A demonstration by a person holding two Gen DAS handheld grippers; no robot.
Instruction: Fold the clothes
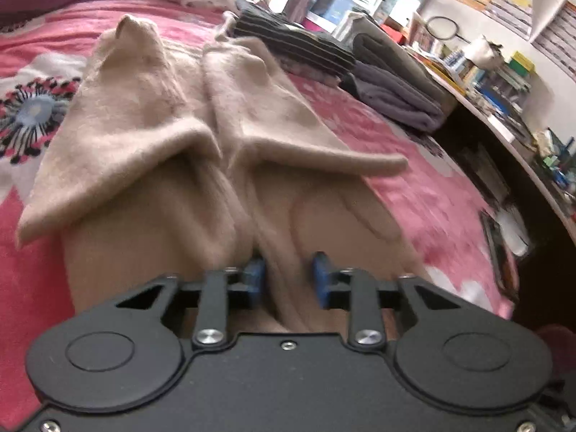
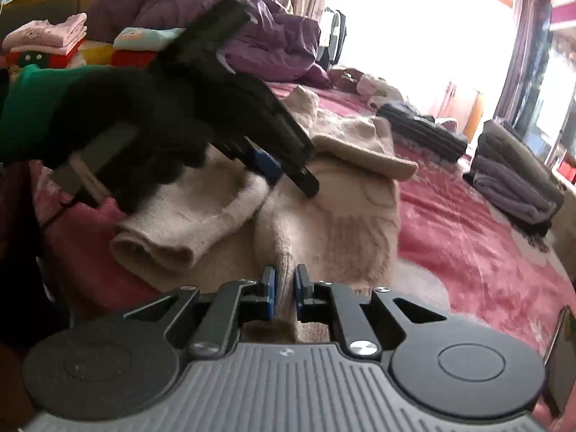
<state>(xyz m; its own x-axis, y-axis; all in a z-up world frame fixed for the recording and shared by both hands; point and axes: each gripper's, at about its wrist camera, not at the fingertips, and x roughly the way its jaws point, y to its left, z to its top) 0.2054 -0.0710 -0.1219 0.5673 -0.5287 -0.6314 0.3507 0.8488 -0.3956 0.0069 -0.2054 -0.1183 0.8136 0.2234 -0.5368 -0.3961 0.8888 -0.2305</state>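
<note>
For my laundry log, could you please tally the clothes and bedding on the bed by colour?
Beige sweater: 1
Striped dark garment: 1
Grey folded items: 2
Purple duvet: 1
Pink folded stack: 1
Total: 6

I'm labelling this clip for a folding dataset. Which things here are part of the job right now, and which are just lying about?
In the job:
beige sweater, sleeves folded in
left gripper, fabric between its fingers
right gripper, pinching the sweater's hem

Lying about:
pink bedspread
striped folded pile
grey folded pile
purple quilt
folded children's clothes
cluttered desk
</note>
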